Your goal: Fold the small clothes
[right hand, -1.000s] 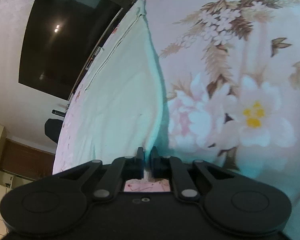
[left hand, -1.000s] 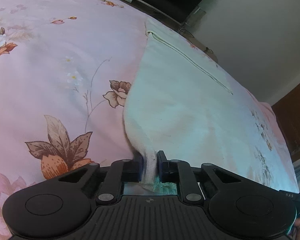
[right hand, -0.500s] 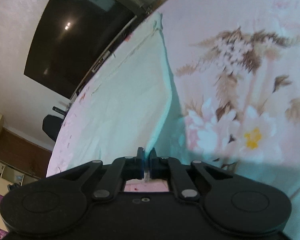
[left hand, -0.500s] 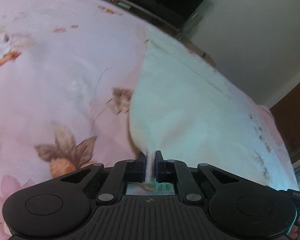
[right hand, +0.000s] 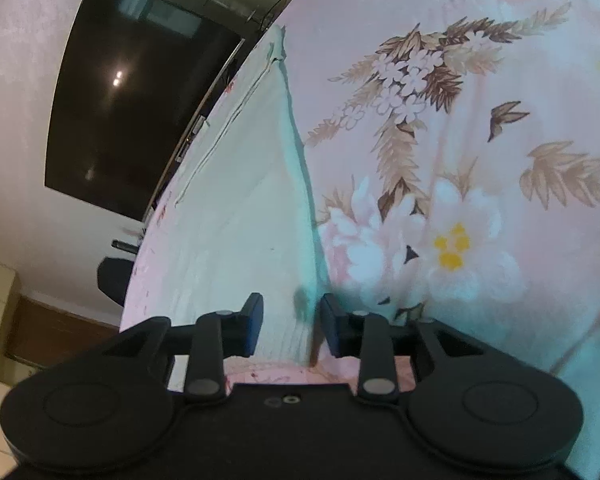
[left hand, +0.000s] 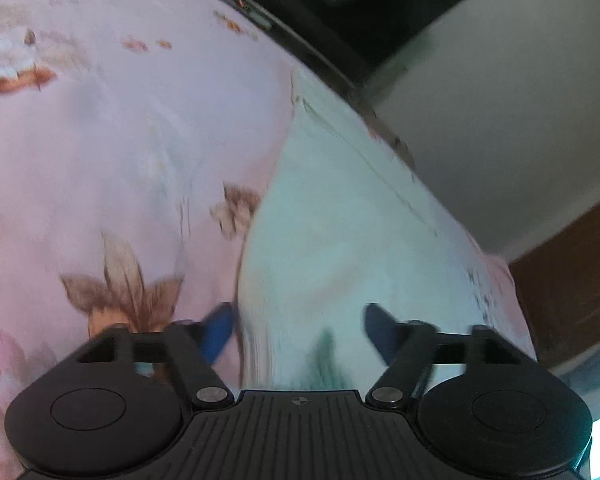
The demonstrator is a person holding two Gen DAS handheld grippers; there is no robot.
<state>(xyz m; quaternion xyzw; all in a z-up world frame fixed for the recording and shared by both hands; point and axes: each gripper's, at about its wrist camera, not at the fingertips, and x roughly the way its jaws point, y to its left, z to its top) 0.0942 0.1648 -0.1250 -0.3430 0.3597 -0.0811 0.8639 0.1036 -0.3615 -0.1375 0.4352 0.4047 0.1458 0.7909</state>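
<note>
A pale mint-white garment (left hand: 340, 216) lies flat on the pink flowered bedspread (left hand: 100, 140), with a stitched seam running toward its far corner. My left gripper (left hand: 298, 330) is opening; its blue pads stand wide on either side of the garment's near left edge and do not press it. In the right wrist view the same garment (right hand: 236, 200) stretches away to the upper left. My right gripper (right hand: 290, 320) is opening too, and the cloth's near right edge lies loose between its parted pads.
A dark television screen (right hand: 140, 100) hangs on the wall past the bed's far edge. A dark chair (right hand: 114, 280) and wooden furniture (left hand: 580, 272) stand beside the bed. The bedspread (right hand: 460, 160) spreads wide to the garment's right.
Both grippers were pinched on the garment's near edge and have let it go, their jaws spreading apart. The cloth has dropped flat onto the bedspread.
</note>
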